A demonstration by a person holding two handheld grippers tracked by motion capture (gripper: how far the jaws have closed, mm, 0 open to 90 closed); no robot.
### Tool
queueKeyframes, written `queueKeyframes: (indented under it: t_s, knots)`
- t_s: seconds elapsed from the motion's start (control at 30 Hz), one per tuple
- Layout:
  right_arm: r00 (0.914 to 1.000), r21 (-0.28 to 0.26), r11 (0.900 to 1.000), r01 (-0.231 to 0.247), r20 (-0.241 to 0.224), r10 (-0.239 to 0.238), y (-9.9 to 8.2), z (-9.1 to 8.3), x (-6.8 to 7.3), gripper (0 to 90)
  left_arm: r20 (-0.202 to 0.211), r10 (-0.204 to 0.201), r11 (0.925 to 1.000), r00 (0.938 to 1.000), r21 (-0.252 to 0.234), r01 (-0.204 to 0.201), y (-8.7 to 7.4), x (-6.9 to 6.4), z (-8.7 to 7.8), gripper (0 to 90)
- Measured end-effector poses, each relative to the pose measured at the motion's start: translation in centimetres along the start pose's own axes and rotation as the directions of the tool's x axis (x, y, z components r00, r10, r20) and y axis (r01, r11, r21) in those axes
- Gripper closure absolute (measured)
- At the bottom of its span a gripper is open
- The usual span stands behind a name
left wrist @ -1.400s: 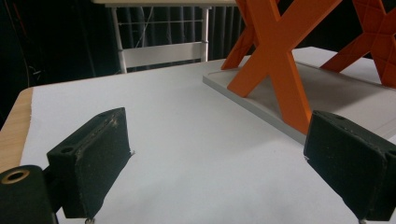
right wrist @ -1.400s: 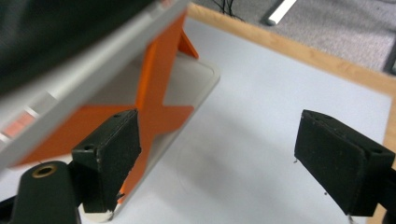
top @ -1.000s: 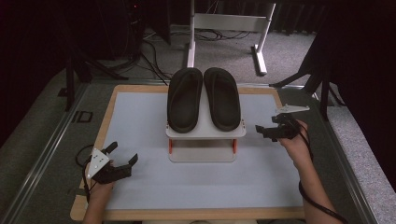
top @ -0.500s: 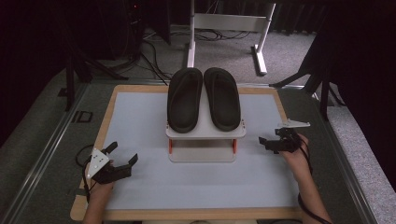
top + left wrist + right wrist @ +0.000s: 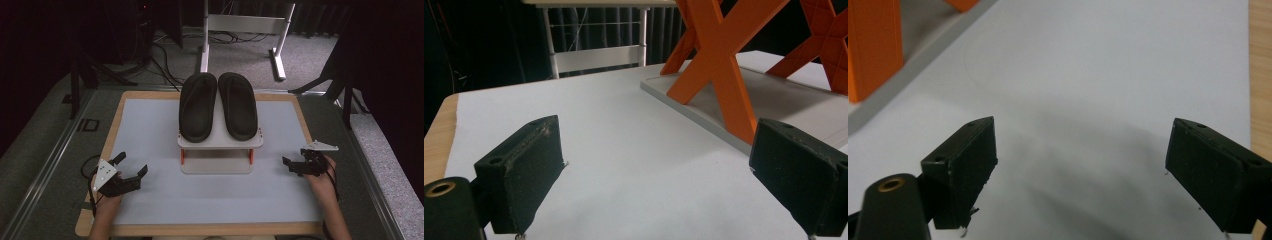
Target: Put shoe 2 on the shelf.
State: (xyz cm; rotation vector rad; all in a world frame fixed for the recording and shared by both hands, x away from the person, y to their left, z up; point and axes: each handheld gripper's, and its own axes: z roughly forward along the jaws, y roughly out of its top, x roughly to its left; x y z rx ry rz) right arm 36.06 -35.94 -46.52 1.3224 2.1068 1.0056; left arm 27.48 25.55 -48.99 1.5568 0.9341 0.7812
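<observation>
Two black slippers (image 5: 218, 105) lie side by side on the top shelf of a small white rack (image 5: 220, 150) with orange X-shaped sides (image 5: 719, 65), at the middle of the table. My left gripper (image 5: 131, 167) rests at the front left, open, nothing between its jaws (image 5: 659, 175). My right gripper (image 5: 294, 165) hovers low at the right of the rack, open and empty (image 5: 1080, 170), jaws pointing left toward the rack's base.
A pale blue mat (image 5: 150, 130) covers the wood-edged table (image 5: 115, 120). Behind the table stands a white metal frame (image 5: 250, 25) with cables on the grey floor. A dark stand leg (image 5: 345, 85) rises at the back right.
My right gripper has moved down and toward the table's front, from beside the rack's top shelf to near the mat. The left gripper has stayed put.
</observation>
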Motion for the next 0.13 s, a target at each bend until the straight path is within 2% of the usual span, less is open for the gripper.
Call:
queueKeyframes:
  t_s: [0.13]
  knots:
    - [1.0000, 0.002, 1.0000, 0.008, 0.001, -0.008, -0.66, -0.36, 0.05, 12.5, 0.000, -0.001, 1.0000, 1.0000, 0.000, 0.001, 0.00, 0.01, 0.00, 7.4]
